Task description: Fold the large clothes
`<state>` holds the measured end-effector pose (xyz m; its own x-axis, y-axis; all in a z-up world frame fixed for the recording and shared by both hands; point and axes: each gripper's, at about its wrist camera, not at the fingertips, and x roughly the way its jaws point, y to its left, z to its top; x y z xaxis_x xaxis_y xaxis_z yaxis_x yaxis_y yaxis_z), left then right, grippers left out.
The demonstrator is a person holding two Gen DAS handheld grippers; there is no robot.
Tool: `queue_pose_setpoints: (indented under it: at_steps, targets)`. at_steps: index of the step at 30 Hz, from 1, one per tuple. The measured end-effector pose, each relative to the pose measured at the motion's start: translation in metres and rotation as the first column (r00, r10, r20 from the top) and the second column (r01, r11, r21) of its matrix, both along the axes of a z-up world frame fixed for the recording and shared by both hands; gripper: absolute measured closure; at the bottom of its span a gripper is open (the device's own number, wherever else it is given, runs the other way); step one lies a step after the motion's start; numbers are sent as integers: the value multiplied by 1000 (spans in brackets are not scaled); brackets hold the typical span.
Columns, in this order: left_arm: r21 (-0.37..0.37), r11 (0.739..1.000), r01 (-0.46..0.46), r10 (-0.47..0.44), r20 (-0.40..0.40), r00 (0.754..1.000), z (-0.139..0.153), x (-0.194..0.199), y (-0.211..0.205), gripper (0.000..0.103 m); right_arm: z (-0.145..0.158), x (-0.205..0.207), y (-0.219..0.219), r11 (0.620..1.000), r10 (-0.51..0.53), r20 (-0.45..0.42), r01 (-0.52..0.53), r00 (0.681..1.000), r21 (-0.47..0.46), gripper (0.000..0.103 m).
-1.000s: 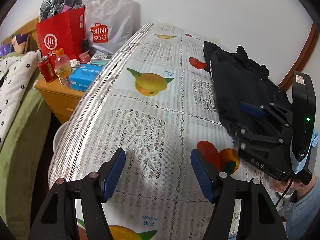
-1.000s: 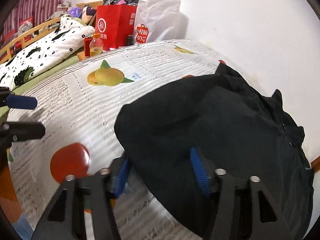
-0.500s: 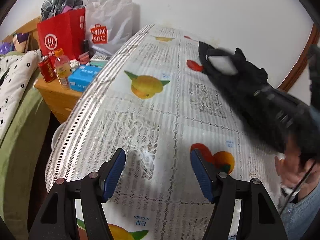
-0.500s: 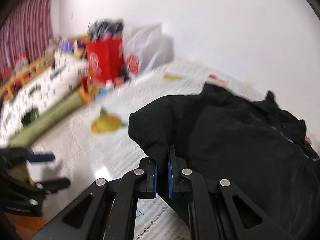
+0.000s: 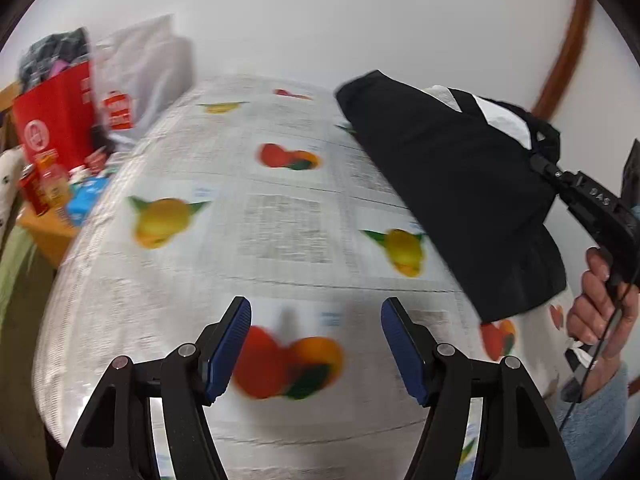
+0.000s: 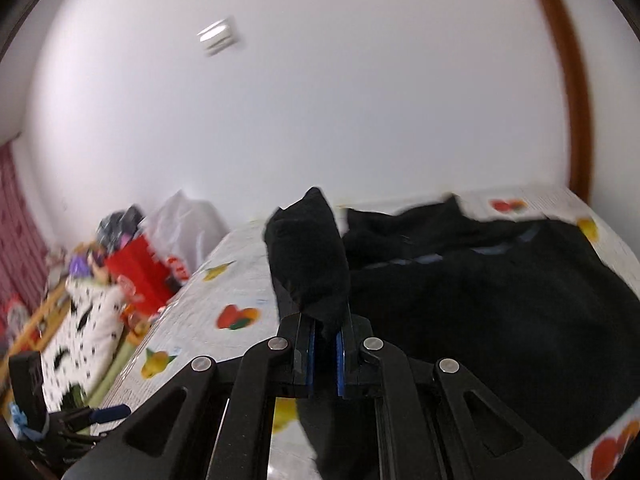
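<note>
A large black garment (image 5: 452, 184) is lifted off the fruit-print tablecloth (image 5: 280, 208) at the right of the left wrist view, stretched from the table's far end to my right gripper (image 5: 544, 164). In the right wrist view my right gripper (image 6: 324, 340) is shut on a fold of the black garment (image 6: 308, 264), and the rest of the cloth (image 6: 500, 300) spreads over the table to the right. My left gripper (image 5: 316, 344) is open and empty, low over the near part of the table.
A red paper bag (image 5: 56, 120) and a white Miniso bag (image 5: 144, 76) stand at the far left beyond the table. Bottles and a blue box (image 5: 86, 200) sit on a wooden nightstand. A bed with a spotted quilt (image 6: 88, 320) lies left.
My right gripper shut on the garment's edge, then lifted it up and away from the table. My left gripper stayed open and shifted forward over the table.
</note>
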<state>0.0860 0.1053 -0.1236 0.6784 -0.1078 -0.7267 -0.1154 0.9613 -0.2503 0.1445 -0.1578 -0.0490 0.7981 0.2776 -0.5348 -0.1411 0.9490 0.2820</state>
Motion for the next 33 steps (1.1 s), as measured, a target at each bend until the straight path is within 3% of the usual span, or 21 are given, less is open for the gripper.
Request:
queue_pose_setpoints:
  at_steps: [4,8,12,16,19,21,26,28,31,33]
  targets:
    - [13,998,56,-56,-1,998,0,11,-30,38,-17,-3,-30,997,-72,-54,72,996,-3,96]
    - [2,993,116,-116,-4,993,-4,20,-59,38,-42,-10,-61,989,-134,-119,126,984,-73,95]
    - [3,985,173,-173,-12,985,-9,31,-89,38,-61,-22,-79,985,-147,-182,126,972,-119,92]
    - [5,972,235,-235,-34,972,-19,44,-121,39,-66,-43,-97,966,-171,-173,131,970,-221,90]
    - [15,962,272,-271,-38,962,-26,51,-143,39,-75,-52,-114,933,-211,-176,144,961,-330,82]
    - [28,958,285,-284,-33,958,-29,55,-153,40,-86,-55,-125,916,-226,-198,139,954,-375,81]
    - [30,953,302,-299,-70,952,-42,66,-171,50,-103,-58,-146,922,-245,-249,145,937,-360,79]
    - [54,954,295,-292,-53,955,-41,67,-176,52,-104,-57,-149,922,-256,-254,156,933,-355,73]
    - [50,957,286,-284,-52,957,-42,71,-180,57,-106,-52,-147,917,-265,-259,159,929,-365,73]
    - [63,961,271,-268,-50,962,-42,72,-182,66,-106,-47,-142,911,-270,-264,157,926,-381,73]
